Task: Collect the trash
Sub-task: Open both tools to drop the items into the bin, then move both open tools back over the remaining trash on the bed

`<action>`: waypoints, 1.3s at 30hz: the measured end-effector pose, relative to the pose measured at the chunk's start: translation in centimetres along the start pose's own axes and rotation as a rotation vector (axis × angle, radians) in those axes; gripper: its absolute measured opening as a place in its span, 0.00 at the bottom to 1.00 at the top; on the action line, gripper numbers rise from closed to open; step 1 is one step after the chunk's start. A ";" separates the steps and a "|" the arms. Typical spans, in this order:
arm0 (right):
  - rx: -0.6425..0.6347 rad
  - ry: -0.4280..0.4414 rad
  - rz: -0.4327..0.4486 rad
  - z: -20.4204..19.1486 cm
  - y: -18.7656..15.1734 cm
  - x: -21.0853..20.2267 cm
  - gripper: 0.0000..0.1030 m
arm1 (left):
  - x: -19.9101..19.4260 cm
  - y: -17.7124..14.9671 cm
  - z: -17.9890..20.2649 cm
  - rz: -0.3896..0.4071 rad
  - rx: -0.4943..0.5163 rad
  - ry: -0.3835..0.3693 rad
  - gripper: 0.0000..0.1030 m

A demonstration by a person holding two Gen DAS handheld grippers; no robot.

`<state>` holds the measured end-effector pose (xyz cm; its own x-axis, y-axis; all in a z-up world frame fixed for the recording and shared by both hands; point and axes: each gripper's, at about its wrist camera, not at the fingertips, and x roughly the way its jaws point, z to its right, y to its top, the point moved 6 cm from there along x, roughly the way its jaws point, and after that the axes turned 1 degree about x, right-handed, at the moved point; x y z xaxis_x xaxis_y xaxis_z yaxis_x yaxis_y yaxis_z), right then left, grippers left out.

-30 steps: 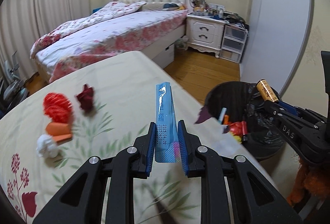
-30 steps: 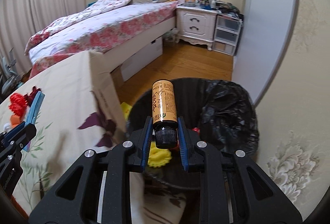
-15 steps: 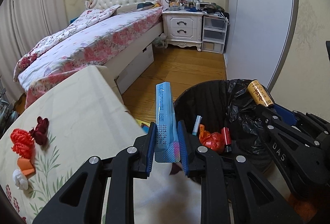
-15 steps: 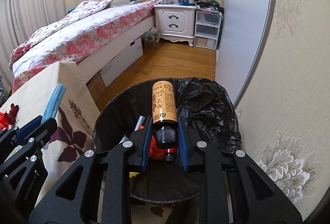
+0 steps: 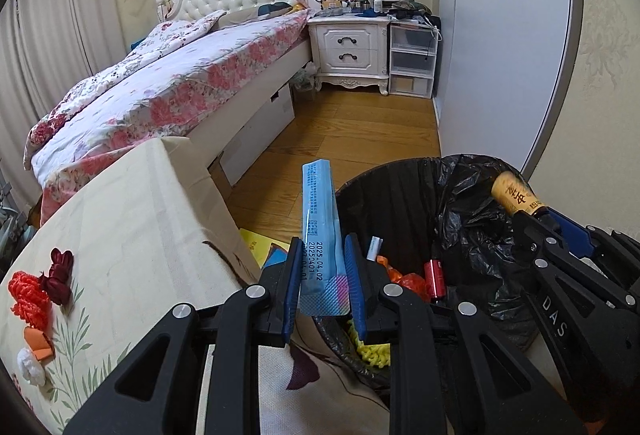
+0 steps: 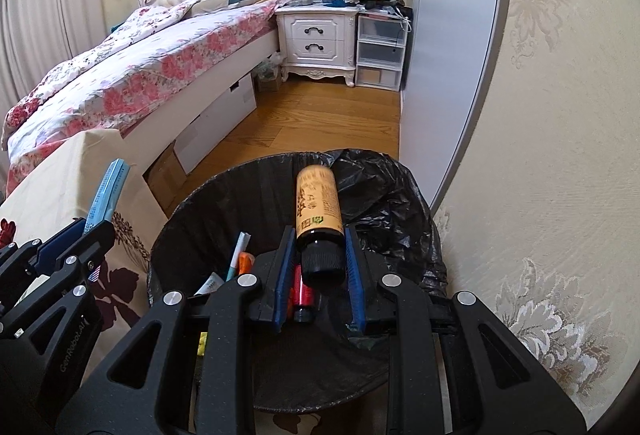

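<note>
Four scraps of trash lie on the floral tablecloth at left. The left gripper clamps an upright blue packet stamped "2025.04.02" at the rim of the black-lined trash bin. The right gripper, marked "DAS", has its jaws slightly wider than the black cap of one amber bottle, poised over the bin.
</note>
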<state>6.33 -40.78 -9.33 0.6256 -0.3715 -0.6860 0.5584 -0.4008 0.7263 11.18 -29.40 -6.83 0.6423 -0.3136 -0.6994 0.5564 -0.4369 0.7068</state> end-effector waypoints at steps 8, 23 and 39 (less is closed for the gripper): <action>0.025 -0.023 0.031 0.7 0.3 -0.5 0.49 | -0.2 0.1 -0.6 0.007 -0.022 0.013 0.53; 0.006 0.002 0.055 -1.2 -0.1 -2.1 0.69 | -2.7 -1.4 -4.4 0.025 -0.092 0.064 0.67; -0.164 0.226 0.021 -12.5 -3.1 -6.1 0.70 | -8.1 -7.5 -15.1 0.001 -0.252 0.233 0.68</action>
<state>7.56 -26.79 -6.88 0.7333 -0.1741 -0.6573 0.6136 -0.2470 0.7500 9.71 -10.84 -4.86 0.7295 -0.1005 -0.6766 0.6500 -0.2059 0.7315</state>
